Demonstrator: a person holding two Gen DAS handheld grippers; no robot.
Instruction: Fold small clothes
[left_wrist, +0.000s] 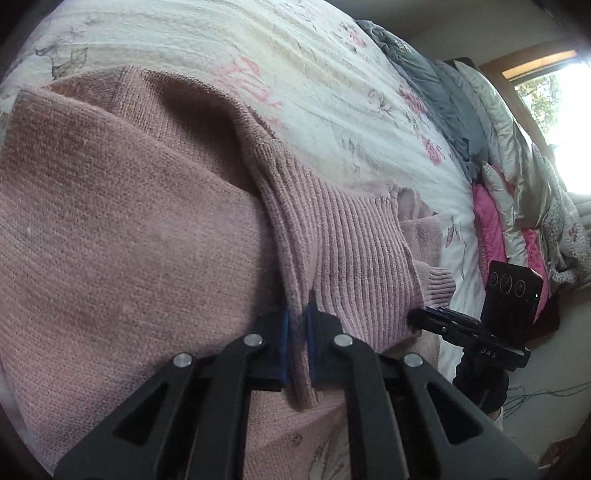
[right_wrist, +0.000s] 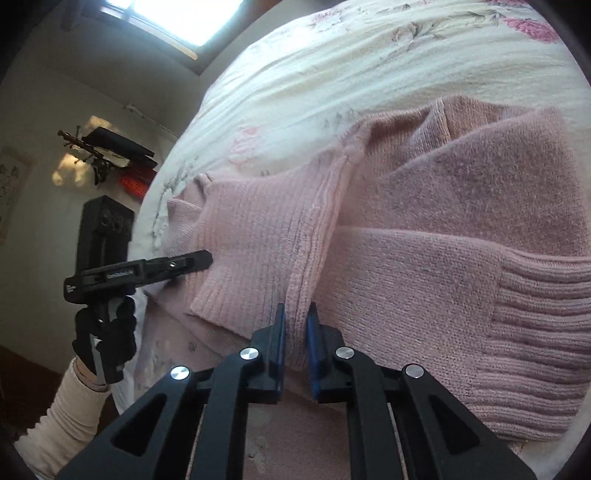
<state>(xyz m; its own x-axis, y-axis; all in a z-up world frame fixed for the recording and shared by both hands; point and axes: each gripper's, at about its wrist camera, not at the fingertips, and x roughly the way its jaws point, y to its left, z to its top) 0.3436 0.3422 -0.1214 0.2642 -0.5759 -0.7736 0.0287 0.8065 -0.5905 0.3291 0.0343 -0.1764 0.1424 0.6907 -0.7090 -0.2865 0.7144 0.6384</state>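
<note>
A pink knit sweater (left_wrist: 110, 229) lies on the bed, partly folded, with its sleeves laid across the body. My left gripper (left_wrist: 298, 317) is shut on the ribbed hem edge (left_wrist: 354, 251) of the sweater. My right gripper (right_wrist: 295, 321) is likewise shut on a fold of the ribbed hem (right_wrist: 258, 240), next to a sleeve with a ribbed cuff (right_wrist: 535, 332). Each view shows the other gripper: the right gripper (left_wrist: 424, 317) at the sweater's far hem corner, and the left gripper (right_wrist: 207, 258) touching the hem edge, held by a black-gloved hand (right_wrist: 107, 339).
The bed carries a white sheet with pink flowers (left_wrist: 295, 74). Grey, silver and pink bedding (left_wrist: 491, 177) is piled along the far side near a bright window (left_wrist: 565, 96). A wall shelf with dark items (right_wrist: 110, 151) hangs beyond the bed's edge.
</note>
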